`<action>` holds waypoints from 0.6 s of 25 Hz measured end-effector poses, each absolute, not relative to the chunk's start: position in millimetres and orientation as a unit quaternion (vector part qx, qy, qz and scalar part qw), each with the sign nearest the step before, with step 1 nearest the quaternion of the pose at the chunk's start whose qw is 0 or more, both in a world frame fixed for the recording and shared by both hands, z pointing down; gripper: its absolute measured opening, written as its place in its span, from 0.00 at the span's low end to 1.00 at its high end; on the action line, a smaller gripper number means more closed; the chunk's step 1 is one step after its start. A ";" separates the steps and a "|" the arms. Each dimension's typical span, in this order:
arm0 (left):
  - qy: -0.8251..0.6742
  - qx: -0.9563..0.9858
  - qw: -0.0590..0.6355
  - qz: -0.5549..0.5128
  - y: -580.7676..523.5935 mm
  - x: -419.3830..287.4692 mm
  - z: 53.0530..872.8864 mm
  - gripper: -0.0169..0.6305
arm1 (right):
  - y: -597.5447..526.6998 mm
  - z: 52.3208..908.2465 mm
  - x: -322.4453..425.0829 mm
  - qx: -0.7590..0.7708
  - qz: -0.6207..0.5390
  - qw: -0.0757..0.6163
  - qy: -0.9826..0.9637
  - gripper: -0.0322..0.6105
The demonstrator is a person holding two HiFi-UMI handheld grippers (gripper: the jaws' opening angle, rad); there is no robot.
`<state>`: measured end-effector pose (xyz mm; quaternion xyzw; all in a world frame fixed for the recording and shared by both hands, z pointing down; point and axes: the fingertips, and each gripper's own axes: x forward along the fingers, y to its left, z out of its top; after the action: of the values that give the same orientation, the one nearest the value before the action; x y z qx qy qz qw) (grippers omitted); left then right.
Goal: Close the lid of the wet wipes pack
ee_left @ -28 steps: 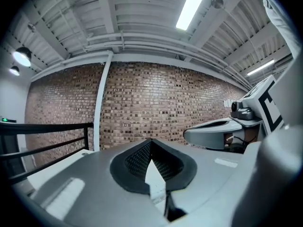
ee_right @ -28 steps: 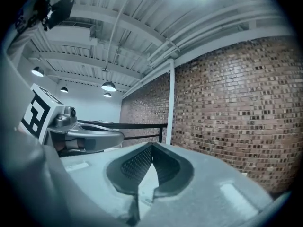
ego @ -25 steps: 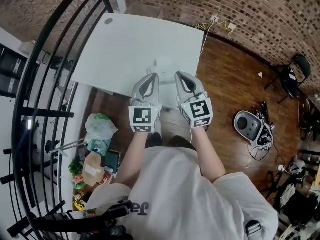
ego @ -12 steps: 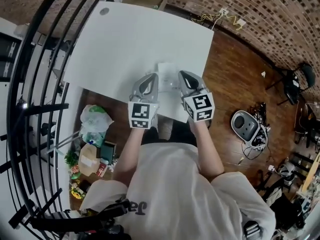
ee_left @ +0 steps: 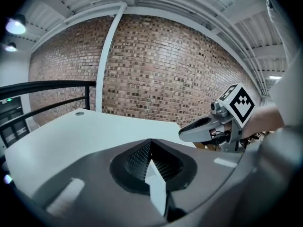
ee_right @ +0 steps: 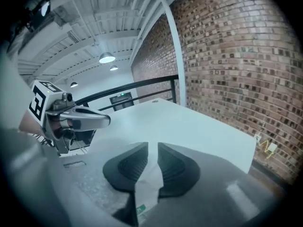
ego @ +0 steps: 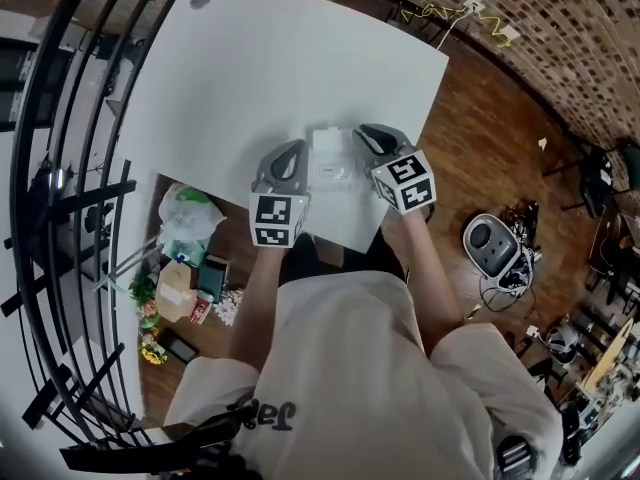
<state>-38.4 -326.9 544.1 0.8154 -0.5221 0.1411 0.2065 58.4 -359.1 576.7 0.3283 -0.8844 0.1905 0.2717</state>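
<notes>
**Two grippers pinch the pack**

The left gripper [ego: 291, 156] and right gripper [ego: 368, 136] each have jaws closed on a white end of the pack [ego: 332, 158], which lies between them just inside the table's [ego: 270, 68] near edge. Bare tabletop spreads wide beyond it.

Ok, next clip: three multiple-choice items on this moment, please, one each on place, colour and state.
1. The wet wipes pack lies:
A on the floor
B on the table, between the left gripper and the right gripper
C at the table's far corner

2. The table top is:
A white
B black
C red

3. The left gripper's jaws are:
A wide apart
B clamped on a bottle
C together at the tips

Answers: B, the head view shows both grippers flanking it; A, the surface is plain white; C, the left gripper view shows the pads meeting.
</notes>
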 end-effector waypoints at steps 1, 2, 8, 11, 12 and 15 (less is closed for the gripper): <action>-0.525 0.812 0.213 0.143 -328.2 -39.5 548.2 0.05 | -361.3 583.3 58.2 0.318 0.194 0.277 -0.885 0.12; -0.526 0.809 0.217 0.145 -328.8 -40.3 552.3 0.05 | -363.3 589.7 58.5 0.310 0.199 0.281 -0.886 0.12; -0.534 0.799 0.237 0.143 -334.1 -43.2 567.3 0.05 | -369.3 622.8 53.7 0.249 0.294 0.267 -0.883 0.12; -0.538 0.795 0.245 0.139 -333.5 -45.0 570.1 0.05 | -367.2 634.2 49.8 0.228 0.320 0.271 -0.879 0.12; -0.540 0.792 0.247 0.143 -332.2 -46.1 572.3 0.05 | -366.7 636.4 49.1 0.226 0.323 0.273 -0.877 0.12; -0.547 0.783 0.254 0.152 -326.8 -51.3 579.9 0.05 | -363.9 639.9 48.1 0.224 0.328 0.276 -0.875 0.11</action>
<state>-51.3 -326.8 579.9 0.7827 -0.5475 0.1520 0.2540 48.1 -363.9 639.9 0.2243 -0.8750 0.3284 0.2760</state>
